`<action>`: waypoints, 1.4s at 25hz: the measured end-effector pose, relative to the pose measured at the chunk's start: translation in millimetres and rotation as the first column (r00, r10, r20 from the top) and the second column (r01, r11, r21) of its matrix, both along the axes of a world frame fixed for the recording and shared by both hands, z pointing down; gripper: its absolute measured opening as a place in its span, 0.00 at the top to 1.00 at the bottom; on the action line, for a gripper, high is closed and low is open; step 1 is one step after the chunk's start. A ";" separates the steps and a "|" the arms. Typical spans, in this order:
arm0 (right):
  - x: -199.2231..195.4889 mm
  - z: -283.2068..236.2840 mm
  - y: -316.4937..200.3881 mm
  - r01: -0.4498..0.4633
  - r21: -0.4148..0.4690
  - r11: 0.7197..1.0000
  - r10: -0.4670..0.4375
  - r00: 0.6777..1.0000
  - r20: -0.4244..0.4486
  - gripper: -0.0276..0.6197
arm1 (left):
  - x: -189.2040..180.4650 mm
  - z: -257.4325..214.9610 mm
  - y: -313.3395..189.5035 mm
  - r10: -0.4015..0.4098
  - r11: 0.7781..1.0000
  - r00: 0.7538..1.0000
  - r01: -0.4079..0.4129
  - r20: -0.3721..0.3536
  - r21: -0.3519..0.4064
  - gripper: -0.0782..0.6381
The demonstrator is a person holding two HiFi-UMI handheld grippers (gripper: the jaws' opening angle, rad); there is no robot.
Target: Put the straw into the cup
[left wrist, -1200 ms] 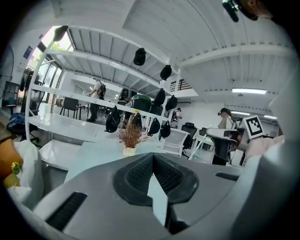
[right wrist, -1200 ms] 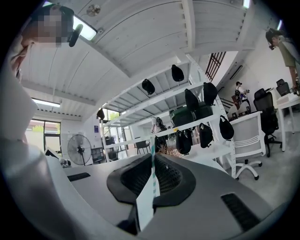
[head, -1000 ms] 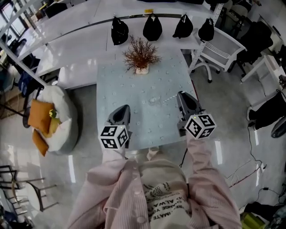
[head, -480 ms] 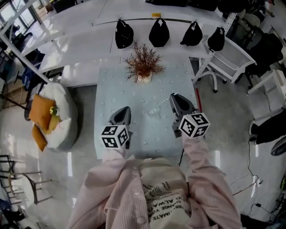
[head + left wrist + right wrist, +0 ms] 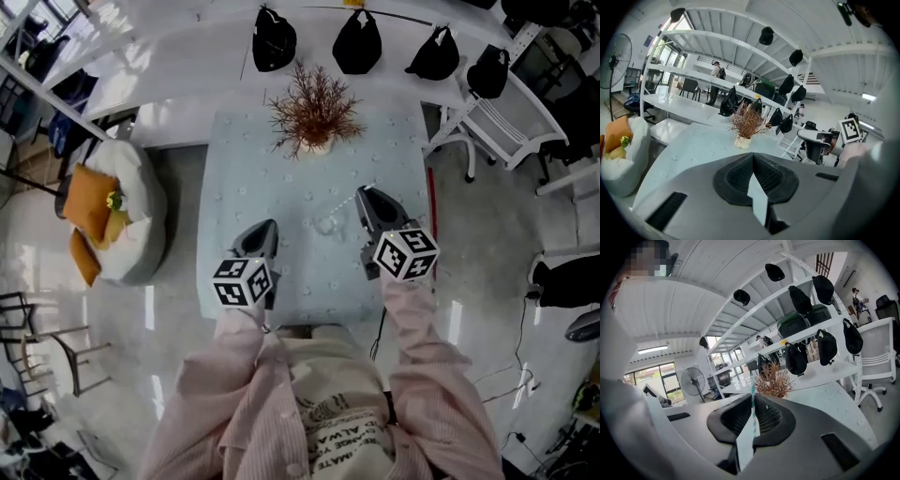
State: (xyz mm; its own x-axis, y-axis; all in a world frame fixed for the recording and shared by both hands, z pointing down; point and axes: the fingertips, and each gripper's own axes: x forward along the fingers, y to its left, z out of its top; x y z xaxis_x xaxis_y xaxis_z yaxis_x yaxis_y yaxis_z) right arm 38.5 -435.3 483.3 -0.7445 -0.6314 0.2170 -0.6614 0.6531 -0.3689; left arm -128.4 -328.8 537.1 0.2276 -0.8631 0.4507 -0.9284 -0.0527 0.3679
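Note:
A clear cup stands near the middle of the pale blue table. My right gripper is just right of the cup, above the table. In the right gripper view that gripper is shut on a thin teal-and-white striped straw, which sticks up out of the closed jaws. My left gripper hovers left of the cup, over the table's near part. In its own view the left gripper is shut with nothing held.
A dried reddish plant in a small white pot stands at the table's far side. Black bags hang on a white rack behind it. A white chair is at the right, a white beanbag with orange cushions on the floor at the left.
My right gripper with the straw has moved left, closer to the cup. The left gripper has hardly moved. The head view has shifted a little.

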 end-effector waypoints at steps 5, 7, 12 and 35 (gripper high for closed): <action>-9.1 29.2 -7.7 0.002 -0.047 0.999 -0.003 1.000 -0.021 0.93 | 3.8 23.0 -4.8 0.023 0.999 0.999 -0.024 -0.023 -0.047 0.89; -13.8 42.3 -7.1 0.006 -0.070 0.998 -0.008 1.000 -0.026 0.93 | 4.8 32.8 -7.2 0.032 0.997 0.999 -0.034 -0.036 -0.063 0.89; -24.9 73.3 -1.2 0.051 -0.112 0.992 -0.059 0.996 -0.070 0.93 | 11.3 62.5 -13.5 0.065 0.992 0.996 -0.071 -0.060 -0.105 0.89; -26.1 108.2 -11.9 0.004 -0.183 0.983 -0.006 1.000 -0.012 0.93 | 22.3 106.2 -16.4 0.071 0.980 0.990 -0.092 -0.122 -0.177 0.89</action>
